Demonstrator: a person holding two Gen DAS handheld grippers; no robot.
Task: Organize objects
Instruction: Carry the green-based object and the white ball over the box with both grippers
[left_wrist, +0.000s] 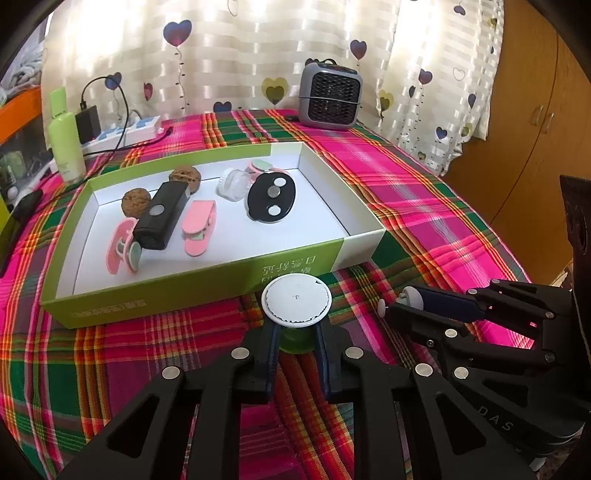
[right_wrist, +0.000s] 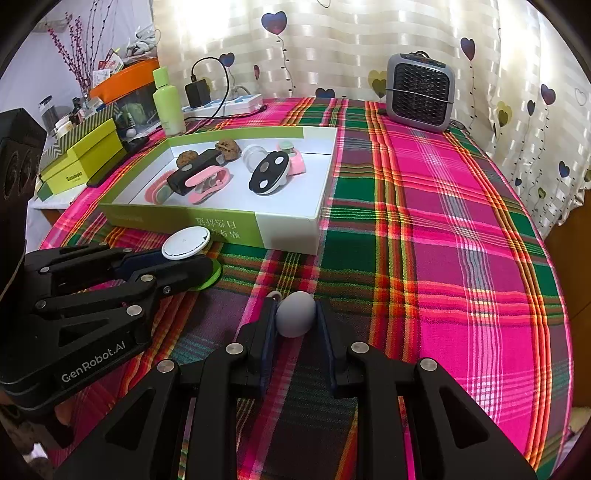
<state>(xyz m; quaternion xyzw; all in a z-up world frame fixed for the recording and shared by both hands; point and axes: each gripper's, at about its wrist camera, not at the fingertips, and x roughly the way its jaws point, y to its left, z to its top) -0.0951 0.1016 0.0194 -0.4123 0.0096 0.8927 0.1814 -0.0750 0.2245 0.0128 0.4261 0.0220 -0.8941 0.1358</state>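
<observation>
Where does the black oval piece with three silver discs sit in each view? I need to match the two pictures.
Left wrist view: the black oval piece lies in the right half of the green-and-white box, above centre.
Right wrist view: the same piece sits left of centre, upper part.
Shared landmark: the grey heater at the table's far edge.

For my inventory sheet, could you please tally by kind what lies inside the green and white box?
Walnuts: 2
Pink clips: 3
Black rectangular case: 1
Clear jar: 1
Black oval plate: 1
Total in the box: 8
</observation>
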